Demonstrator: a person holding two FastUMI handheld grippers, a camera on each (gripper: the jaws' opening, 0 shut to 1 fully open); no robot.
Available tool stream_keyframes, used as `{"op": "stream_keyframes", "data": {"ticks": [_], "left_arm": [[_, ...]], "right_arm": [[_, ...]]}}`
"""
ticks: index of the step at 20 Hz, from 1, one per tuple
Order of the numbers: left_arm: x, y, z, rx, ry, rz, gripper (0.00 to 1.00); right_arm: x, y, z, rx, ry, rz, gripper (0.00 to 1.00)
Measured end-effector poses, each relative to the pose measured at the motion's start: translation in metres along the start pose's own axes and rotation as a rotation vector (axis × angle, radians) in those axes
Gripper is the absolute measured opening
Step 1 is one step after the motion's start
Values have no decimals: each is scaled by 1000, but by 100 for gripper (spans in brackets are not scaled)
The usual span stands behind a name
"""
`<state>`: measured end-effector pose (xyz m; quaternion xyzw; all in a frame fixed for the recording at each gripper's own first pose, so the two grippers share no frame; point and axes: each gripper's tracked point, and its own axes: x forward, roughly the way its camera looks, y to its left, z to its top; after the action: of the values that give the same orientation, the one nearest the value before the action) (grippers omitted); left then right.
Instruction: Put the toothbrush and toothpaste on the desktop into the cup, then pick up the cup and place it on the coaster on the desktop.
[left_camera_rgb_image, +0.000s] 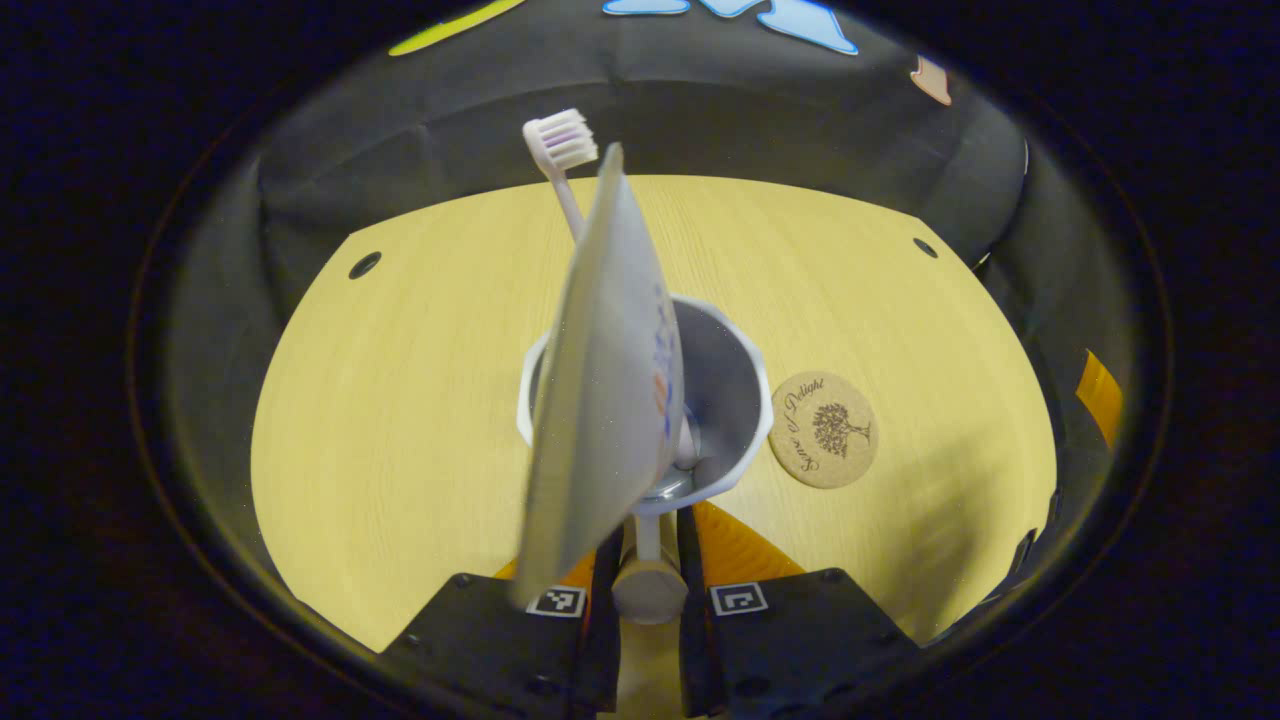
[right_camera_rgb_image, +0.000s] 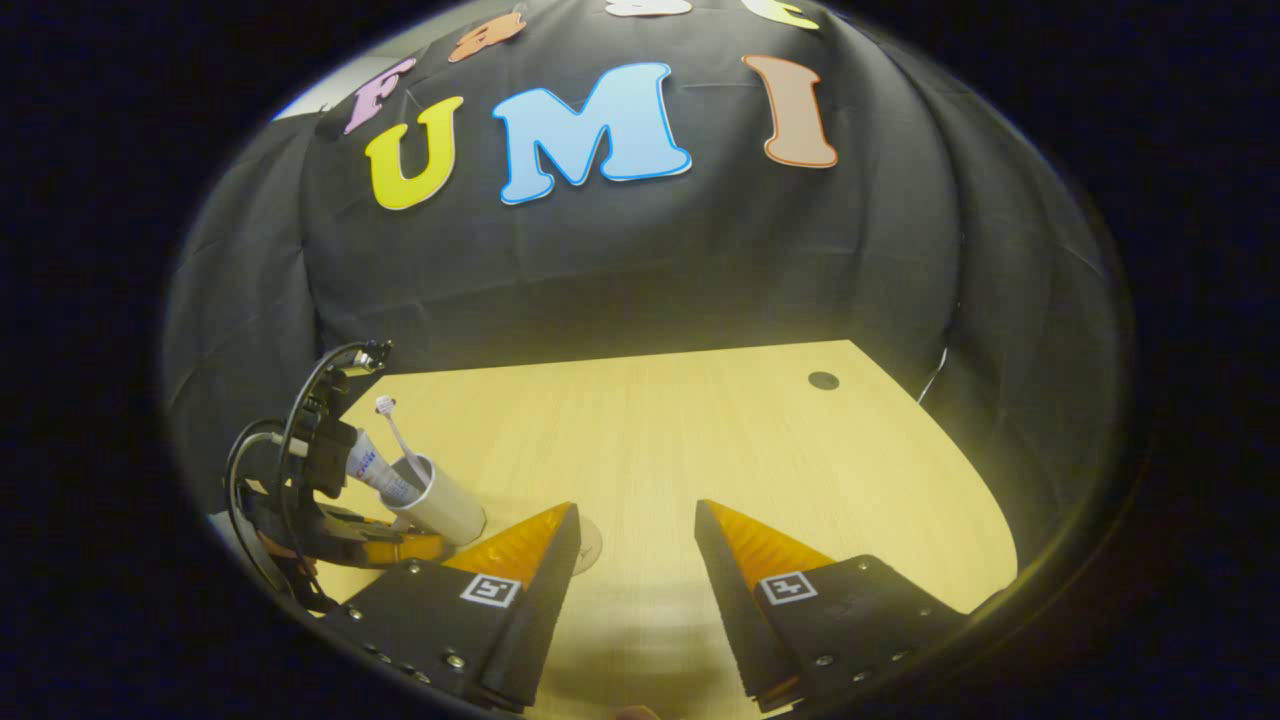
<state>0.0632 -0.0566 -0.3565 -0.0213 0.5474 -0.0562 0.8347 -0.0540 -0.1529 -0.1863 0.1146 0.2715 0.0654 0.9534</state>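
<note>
Two items are in the cup (left_camera_rgb_image: 735, 400): the toothbrush (left_camera_rgb_image: 560, 150) stands with its bristle head up and leaning away from the camera, and the toothpaste tube (left_camera_rgb_image: 600, 400) rises flat end up, tilted toward the lens in the left gripper view. Cup is white and sits on the wooden desktop (left_camera_rgb_image: 400, 400).

Left gripper (left_camera_rgb_image: 648, 560): fingers drawn close together around the cup's handle, which runs down between them to a rounded end near the fingertips. Looks like a pinch on the handle; contact on both sides is hard to confirm, since the tube hides part of the left finger.

Cork coaster (left_camera_rgb_image: 823, 430), round with a tree print, lies flat on the desktop just beside the cup, on its right in this view. Cup and coaster sit very close; cannot tell if they touch. Cup is not on the coaster.

Right gripper (right_camera_rgb_image: 635, 525): fingers spread wide, nothing between them, hovering over bare desktop (right_camera_rgb_image: 700, 440). In the right gripper view the cup (right_camera_rgb_image: 445, 505) with brush (right_camera_rgb_image: 392, 430) and tube (right_camera_rgb_image: 372, 470) shows far left, with the left gripper (right_camera_rgb_image: 390, 548) at its near side and cables looping above it.
</note>
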Motion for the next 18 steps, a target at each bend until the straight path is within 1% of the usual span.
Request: {"op": "stream_keyframes", "data": {"ticks": [3,4,5,6,7,8,12,15,18], "left_arm": [[-9,-16,6,29,-29,-14,31],[-14,-22,10,48,-37,-18,36],[-17,-30,12,64,-45,-31,31],[-21,-40,15,73,-46,-48,31],[-24,-49,17,80,-44,-68,24],[-27,-59,18,86,-41,-87,36],[-15,-98,19,127,-32,-136,36],[-4,-117,17,152,-5,-138,36],[-5,-125,15,165,8,-131,36]], "right_arm": [[-4,-2,-1,-4,-5,-5,72],[-5,-3,0,-1,-6,-5,72],[-7,-3,-1,3,-9,-5,72],[-8,-3,0,6,-12,-5,72],[-8,-3,0,6,-15,-7,72],[-10,-5,1,6,-17,-10,72],[-17,-17,2,10,-28,-25,72],[-20,-26,-1,25,-26,-38,72],[-22,-34,-3,41,-18,-46,72]]}}
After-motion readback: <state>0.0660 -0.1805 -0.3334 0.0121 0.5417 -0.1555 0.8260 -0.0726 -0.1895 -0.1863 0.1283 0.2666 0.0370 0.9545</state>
